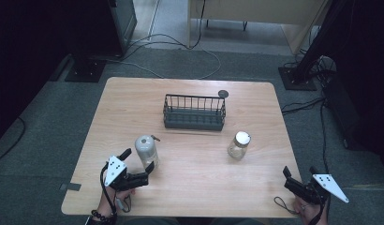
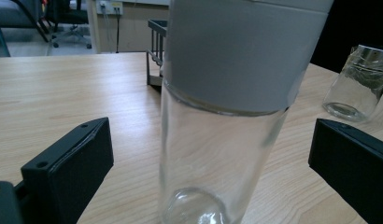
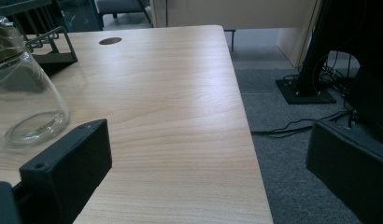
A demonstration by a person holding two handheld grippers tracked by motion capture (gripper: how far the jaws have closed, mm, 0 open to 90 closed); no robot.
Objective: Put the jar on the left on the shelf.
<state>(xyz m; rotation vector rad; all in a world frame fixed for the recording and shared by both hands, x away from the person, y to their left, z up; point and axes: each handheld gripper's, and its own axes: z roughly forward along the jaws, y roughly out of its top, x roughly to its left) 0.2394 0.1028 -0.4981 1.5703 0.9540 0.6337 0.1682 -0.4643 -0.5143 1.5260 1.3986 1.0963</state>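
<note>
At the left of the wooden table (image 1: 190, 154), our left gripper (image 1: 139, 161) straddles the tall clear glass bottle with the grey sleeve (image 1: 146, 150), which stands upright near the front-left edge. Its jaws are spread wide, one on each side of the glass and clear of it, so we judge we are lining up a grasp, not yet holding. Behind, toward the middle, sits the dark wire basket (image 1: 194, 113), likely where the bottle belongs. To its right stands the small clear glass jar with a white lid (image 1: 239, 145), upright and untouched. At the far right, our right gripper (image 1: 300, 177) waits at the table's corner, jaws apart, holding nothing.
</note>
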